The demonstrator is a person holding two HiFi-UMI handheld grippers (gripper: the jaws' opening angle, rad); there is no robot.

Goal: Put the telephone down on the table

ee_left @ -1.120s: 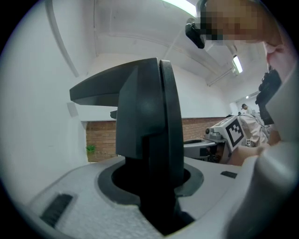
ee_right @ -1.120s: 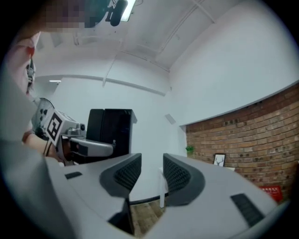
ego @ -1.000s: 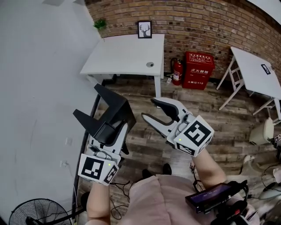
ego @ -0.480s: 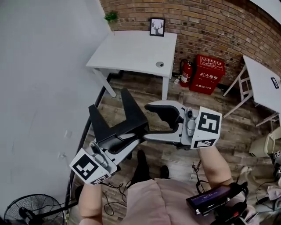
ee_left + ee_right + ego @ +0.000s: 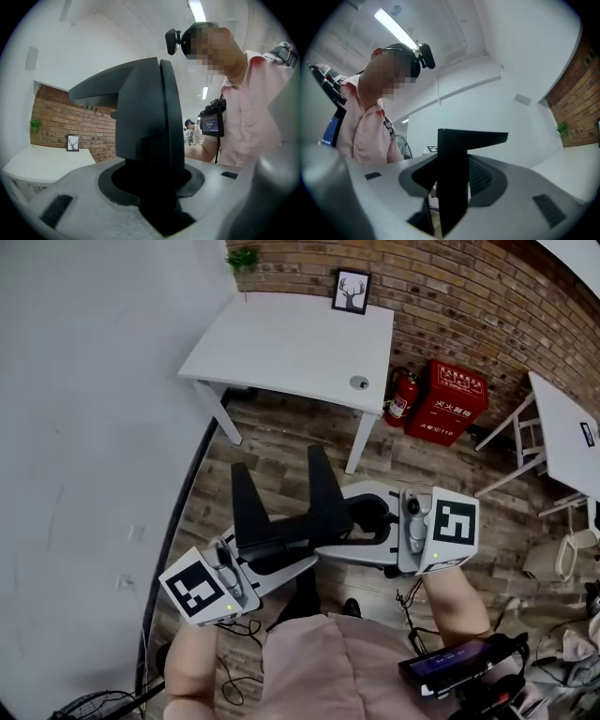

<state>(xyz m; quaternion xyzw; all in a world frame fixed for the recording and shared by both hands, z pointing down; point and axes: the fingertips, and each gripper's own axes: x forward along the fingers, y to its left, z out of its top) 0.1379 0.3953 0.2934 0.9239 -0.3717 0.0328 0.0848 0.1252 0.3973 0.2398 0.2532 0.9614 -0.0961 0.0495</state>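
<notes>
Black telephone (image 5: 319,498) held in mid-air, well apart from the white desk (image 5: 281,343). The left hand-held gripper (image 5: 281,554) clamps it for carrying. The right hand-held gripper (image 5: 349,526) steadies it; its jaws have just been closing around it, with slim gaps showing.

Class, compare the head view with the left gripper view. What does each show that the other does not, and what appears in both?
Only the head view shows the red fire extinguisher, the red cabinet beside it and the plank floor.

Only the left gripper view shows the ceiling lights, the camera on the person's head and another person far behind.

Both show the black telephone handset clamped in the left gripper, the white table, the framed deer picture and the brick wall.
</notes>
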